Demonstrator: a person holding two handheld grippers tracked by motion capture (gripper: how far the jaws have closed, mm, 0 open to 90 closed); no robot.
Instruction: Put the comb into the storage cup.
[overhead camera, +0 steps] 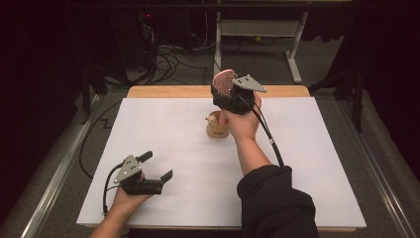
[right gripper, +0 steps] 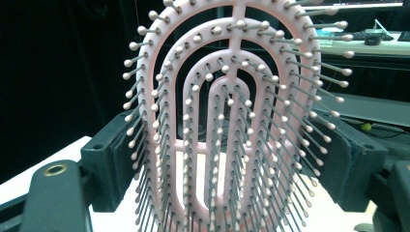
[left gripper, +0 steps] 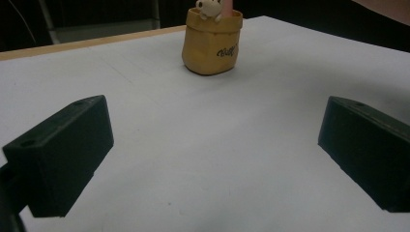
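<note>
A pink vented hairbrush (overhead camera: 224,80) (right gripper: 232,121) with grey bristles stands upright, head up, over a small tan pouch-shaped holder (overhead camera: 217,128) (left gripper: 212,43) on the white table sheet (overhead camera: 173,148). My right gripper (overhead camera: 227,96) (right gripper: 232,159) is shut on the brush, one jaw on each side of its head. A pink shaft (left gripper: 226,6) dips into the holder beside a little white dog figure (left gripper: 208,7). Near the front left, my left gripper (overhead camera: 157,165) (left gripper: 212,150) rests on the sheet, open with nothing between its jaws, pointing toward the holder.
A wooden table edge (overhead camera: 163,91) shows behind the white sheet. Beyond it lie floor cables (overhead camera: 168,59) and a white desk frame (overhead camera: 257,27). Black cable (overhead camera: 270,141) trails from the right gripper along the forearm.
</note>
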